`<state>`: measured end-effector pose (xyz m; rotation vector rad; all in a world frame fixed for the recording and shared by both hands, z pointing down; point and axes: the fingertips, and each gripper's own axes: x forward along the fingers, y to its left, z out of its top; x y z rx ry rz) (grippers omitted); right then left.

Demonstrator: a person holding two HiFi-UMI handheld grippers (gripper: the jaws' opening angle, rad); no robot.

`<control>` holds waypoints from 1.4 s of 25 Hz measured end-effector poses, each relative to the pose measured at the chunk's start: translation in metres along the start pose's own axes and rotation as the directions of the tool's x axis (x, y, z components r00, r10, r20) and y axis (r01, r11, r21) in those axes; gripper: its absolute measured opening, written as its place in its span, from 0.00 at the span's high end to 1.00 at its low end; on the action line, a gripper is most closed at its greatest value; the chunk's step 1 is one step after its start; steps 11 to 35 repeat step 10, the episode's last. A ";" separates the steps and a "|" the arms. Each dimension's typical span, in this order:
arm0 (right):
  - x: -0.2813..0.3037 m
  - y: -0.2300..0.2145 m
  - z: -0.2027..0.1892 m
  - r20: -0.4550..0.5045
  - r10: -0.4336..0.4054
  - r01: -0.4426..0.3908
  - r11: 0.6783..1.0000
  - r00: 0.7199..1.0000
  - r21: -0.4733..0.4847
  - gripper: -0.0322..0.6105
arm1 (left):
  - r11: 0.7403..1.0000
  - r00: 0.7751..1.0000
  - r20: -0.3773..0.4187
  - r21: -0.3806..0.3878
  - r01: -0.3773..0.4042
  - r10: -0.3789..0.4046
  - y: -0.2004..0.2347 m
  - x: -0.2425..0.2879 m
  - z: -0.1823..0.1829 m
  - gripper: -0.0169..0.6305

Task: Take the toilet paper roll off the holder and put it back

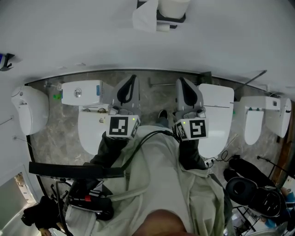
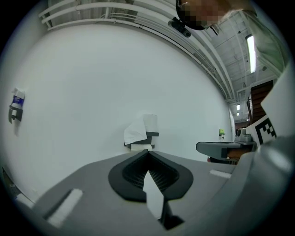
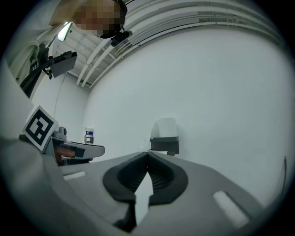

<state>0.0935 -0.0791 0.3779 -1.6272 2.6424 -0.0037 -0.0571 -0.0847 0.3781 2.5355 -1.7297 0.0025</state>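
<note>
**A:** Where is the toilet paper roll?

**B:** The toilet paper roll [image 1: 174,6] is on its dark holder [image 1: 171,19], which is fixed to a plain white wall [image 1: 69,37]. In the head view it is at the top centre of the frame. A loose sheet [image 1: 144,18] hangs from it on the left side. Neither tool is touching it, and both are well apart from it.

**A:** And the two tongs?

**B:** The left gripper [image 1: 131,87] and the right gripper [image 1: 183,88] are held side by side, and both point towards the wall. In the left gripper view, that tool's ribbed black pads meet at the tip with nothing caught between them. The roll and holder appear beyond the tip, just above it. The right gripper view shows the same thing: its jaws are pressed fully together and empty, and the roll is a little right of the tip.

**A:** What else is around?

**B:** Below the grippers in the head view, several white toilets [image 1: 215,115] stand in a row on a grey marbled floor [image 1: 55,138]. The person's pale green sleeve [image 1: 166,184] fills the lower centre of the frame.
</note>
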 end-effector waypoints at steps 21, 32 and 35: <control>-0.005 -0.004 -0.003 -0.005 -0.006 0.006 1.000 1.000 0.016 0.95 | 1.000 1.000 -0.010 0.010 0.023 -0.023 -0.006 0.004 -0.005 0.96; -0.005 -0.004 -0.003 -0.005 -0.006 0.006 1.000 1.000 0.016 0.95 | 1.000 1.000 -0.010 0.010 0.023 -0.023 -0.006 0.004 -0.005 0.96; -0.005 -0.004 -0.003 -0.005 -0.006 0.006 1.000 1.000 0.016 0.95 | 1.000 1.000 -0.010 0.010 0.023 -0.023 -0.006 0.004 -0.005 0.96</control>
